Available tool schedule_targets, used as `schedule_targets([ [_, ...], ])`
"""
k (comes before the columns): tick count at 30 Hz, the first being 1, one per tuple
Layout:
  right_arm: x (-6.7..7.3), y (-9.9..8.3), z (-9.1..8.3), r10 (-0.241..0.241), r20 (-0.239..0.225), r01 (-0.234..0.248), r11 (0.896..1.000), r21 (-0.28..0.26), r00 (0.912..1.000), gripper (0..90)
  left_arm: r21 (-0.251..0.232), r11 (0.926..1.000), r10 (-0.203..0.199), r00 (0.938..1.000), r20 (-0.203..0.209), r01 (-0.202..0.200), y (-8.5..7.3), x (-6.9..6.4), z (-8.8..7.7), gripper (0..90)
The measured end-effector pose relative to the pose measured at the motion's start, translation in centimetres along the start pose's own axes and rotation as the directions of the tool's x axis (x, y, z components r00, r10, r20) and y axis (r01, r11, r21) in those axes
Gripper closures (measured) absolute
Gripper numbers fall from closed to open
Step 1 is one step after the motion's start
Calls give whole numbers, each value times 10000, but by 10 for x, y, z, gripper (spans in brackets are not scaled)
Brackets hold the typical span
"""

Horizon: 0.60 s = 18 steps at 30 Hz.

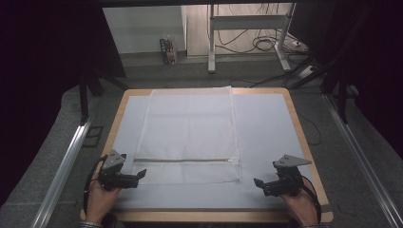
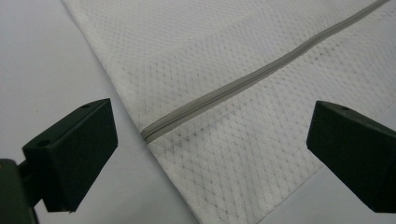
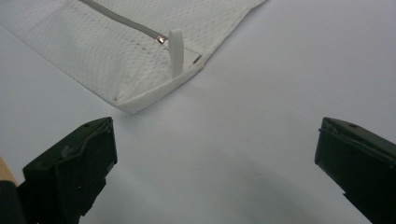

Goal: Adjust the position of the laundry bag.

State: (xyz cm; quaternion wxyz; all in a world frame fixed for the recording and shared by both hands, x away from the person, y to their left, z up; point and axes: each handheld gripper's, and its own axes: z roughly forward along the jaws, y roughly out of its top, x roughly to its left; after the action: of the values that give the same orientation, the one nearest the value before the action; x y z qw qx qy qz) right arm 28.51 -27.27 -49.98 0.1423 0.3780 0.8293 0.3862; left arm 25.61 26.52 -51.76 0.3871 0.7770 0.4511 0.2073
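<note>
Left hand-held gripper and right hand-held gripper both have their jaws spread wide with nothing between them, sitting at about 8 o'clock and 4 o'clock on the desk, each pointing inward. Between them, a white mesh laundry bag lies flat from the desk's centre up to 12 o'clock, its near corners just beside each gripper. A grey zipper crosses the bag near its 6 o'clock edge, ending in a white pull tab on the right gripper's side.
</note>
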Motion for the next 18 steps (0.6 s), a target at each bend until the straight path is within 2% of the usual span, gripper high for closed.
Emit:
schedule_targets([
  [4, -1, 0, 1, 44, -136, -47, 9997, -221, 9999, 0, 498, 9986, 181, 9993, -324, -165, -1, -2, 4, 23],
  [7, 0, 1, 1, -48, -61, 47, 9996, -278, 10000, 0, 846, 9957, 419, 9971, -628, -365, -1, -4, 8, 25],
  [11, 0, 1, 4, -109, -100, 107, 9997, -229, 9999, 0, 712, 9969, 357, 9983, -453, -324, 0, -4, 8, 25],
  [15, 1, 2, 5, -182, -6, 182, 9994, -309, 9998, 0, 791, 9962, 413, 9979, -492, -373, 0, -5, 9, 27],
  [18, 3, 4, 6, -294, -21, 292, 9987, -425, 9996, 0, 827, 9962, 294, 9990, -347, -264, 0, -5, 11, 27],
])
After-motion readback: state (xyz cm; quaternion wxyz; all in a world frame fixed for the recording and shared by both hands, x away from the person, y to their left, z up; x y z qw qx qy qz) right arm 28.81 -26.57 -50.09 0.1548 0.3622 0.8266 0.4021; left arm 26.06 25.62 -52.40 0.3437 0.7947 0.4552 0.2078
